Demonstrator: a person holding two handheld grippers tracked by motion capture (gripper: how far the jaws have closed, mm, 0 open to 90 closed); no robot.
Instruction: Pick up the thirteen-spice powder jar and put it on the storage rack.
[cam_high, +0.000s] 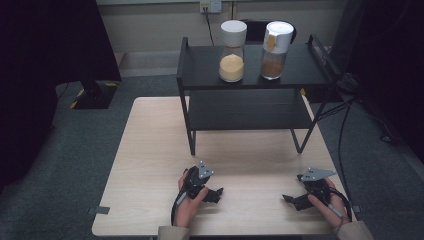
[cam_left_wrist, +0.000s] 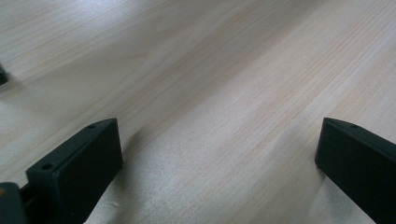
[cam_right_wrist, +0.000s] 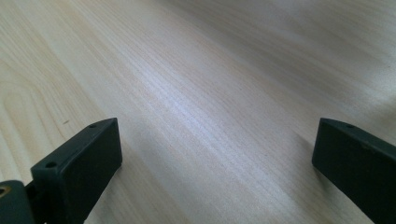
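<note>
Both grippers sit low on the counter (cam_high: 155, 150) right now, left gripper (cam_high: 216, 194) and right gripper (cam_high: 290, 200) with jaws spread wide and empty, just pale wood grain between them. The nearest things are two jars up on the top level of the black metal shelf (cam_high: 250, 112), well away from me. I'd lift and square up on the yellow-powder jar (cam_high: 232, 50), grabbing the glass body below the white cap. Brown-powder jar (cam_high: 275, 49) stands just beside it, so I'd come in straight

Two jars (cam_high: 232, 50) atop shelf (cam_high: 200, 65)
</note>
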